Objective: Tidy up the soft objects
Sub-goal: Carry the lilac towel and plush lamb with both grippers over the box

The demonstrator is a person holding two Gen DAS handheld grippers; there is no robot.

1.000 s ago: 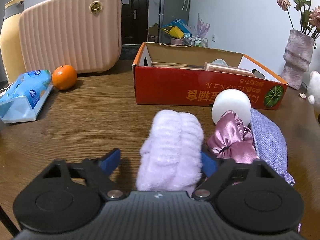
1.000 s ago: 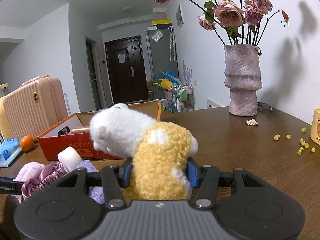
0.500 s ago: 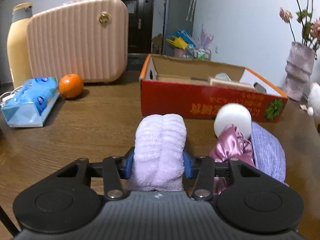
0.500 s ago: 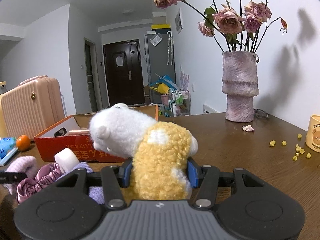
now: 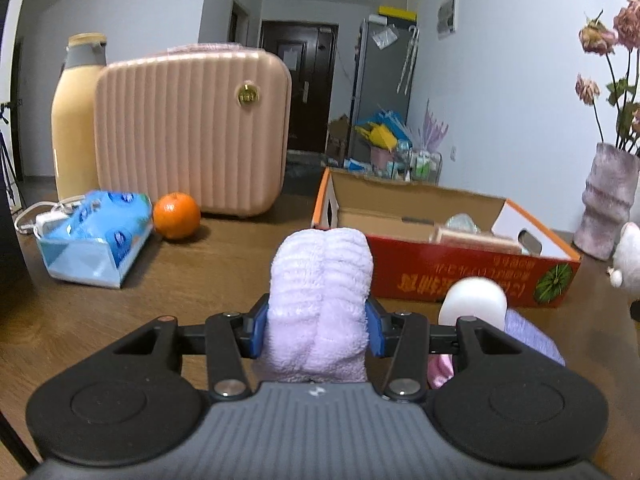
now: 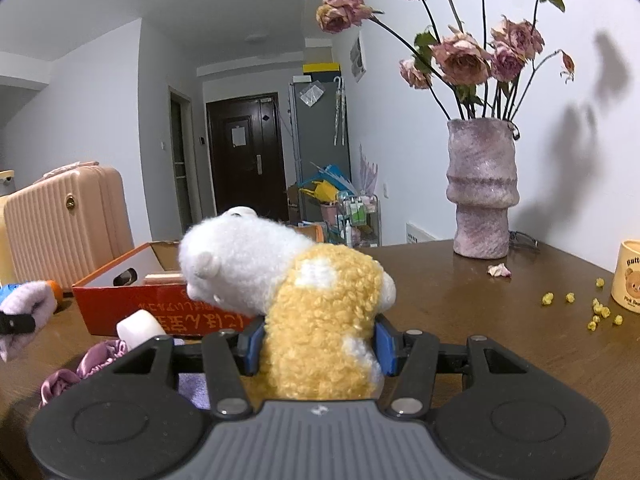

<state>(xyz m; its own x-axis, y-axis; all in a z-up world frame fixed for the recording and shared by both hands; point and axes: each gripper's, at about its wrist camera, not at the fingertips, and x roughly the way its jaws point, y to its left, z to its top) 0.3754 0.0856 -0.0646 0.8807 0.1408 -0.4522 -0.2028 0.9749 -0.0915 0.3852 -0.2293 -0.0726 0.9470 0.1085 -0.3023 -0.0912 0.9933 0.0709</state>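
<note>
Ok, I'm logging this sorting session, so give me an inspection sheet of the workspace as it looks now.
Surface: brown wooden table.
Job's things: lilac towel, plush toy, satin scrunchie, open red box.
Clutter: orange, tissue pack, pink case, yellow crumbs.
Grippers: left tongs clamp the towel; right tongs clamp the plush toy.
Cables: white charger lead.
Surroundings: vase, dark door.

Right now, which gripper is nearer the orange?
Left. The left gripper, clamping the lilac towel, sits just right of the orange; the right gripper is beyond it.
</note>
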